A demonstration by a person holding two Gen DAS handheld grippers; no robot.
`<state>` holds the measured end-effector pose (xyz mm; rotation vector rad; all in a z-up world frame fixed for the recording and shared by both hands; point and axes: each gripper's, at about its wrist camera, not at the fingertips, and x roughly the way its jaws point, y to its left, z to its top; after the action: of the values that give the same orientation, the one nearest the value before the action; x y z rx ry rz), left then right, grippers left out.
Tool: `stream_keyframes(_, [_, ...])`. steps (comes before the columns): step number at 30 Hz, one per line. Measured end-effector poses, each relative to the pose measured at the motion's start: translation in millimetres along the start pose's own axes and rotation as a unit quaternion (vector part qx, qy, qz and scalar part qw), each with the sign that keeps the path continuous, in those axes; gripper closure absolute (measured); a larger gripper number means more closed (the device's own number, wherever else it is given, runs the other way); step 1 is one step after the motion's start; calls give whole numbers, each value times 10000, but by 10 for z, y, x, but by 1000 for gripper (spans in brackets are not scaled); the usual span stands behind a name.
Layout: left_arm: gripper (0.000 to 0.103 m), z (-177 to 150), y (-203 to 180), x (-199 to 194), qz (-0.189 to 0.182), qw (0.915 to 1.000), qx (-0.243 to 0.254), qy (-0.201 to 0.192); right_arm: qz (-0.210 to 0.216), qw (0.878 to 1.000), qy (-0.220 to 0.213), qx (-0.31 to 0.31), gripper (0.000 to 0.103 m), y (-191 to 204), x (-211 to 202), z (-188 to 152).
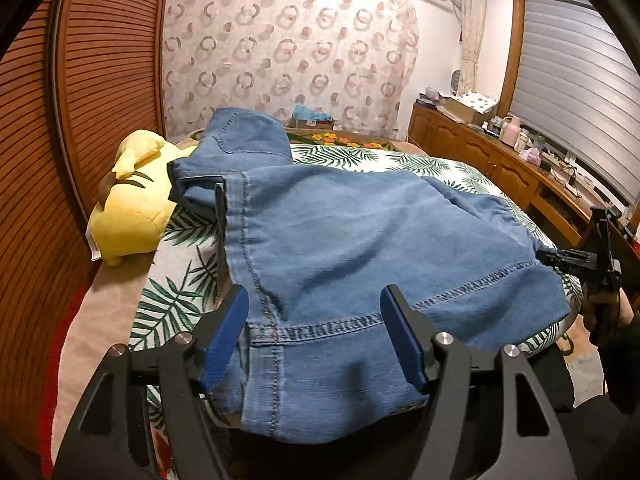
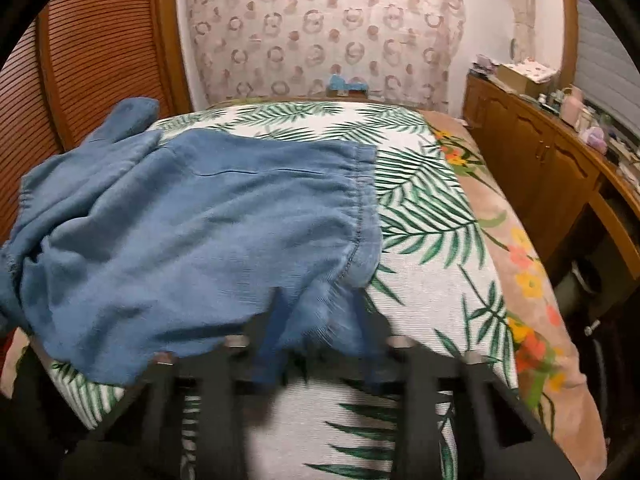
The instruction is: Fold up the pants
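Lying crosswise on the bed (image 2: 432, 300), pants (image 1: 340, 248) run left-right; left claw (image 1: 316, 320) open, right claw (image 2: 320, 312) gaping around cloth.

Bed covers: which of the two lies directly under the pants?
The white cover with green leaves; the pants rest on it. The pink flowered blanket shows only along the bed's edge.

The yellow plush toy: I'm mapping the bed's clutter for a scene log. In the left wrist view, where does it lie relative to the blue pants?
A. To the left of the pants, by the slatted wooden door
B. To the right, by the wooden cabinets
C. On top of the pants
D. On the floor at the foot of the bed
A: the yellow plush toy lies on the bed left of the blue pants, next to the slatted wooden door.
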<state>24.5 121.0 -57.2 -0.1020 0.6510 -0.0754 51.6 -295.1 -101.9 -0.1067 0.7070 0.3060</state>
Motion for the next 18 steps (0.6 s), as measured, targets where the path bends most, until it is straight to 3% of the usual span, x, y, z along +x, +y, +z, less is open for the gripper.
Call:
stream_keyframes(5, [34,-4,-64,33,-48,10000,29,15,40,9997,-154,197,87,-154,-98,2])
stream_keyframes(11, [34,4,-197,34,-142,9998,149,-19,-509,9949,-721,482,88,-622,-514,92])
stream_keyframes(18, [34,-5,-259,90,-174,9997,176,57,-686,9944,-669,435,88,-795,-531,59])
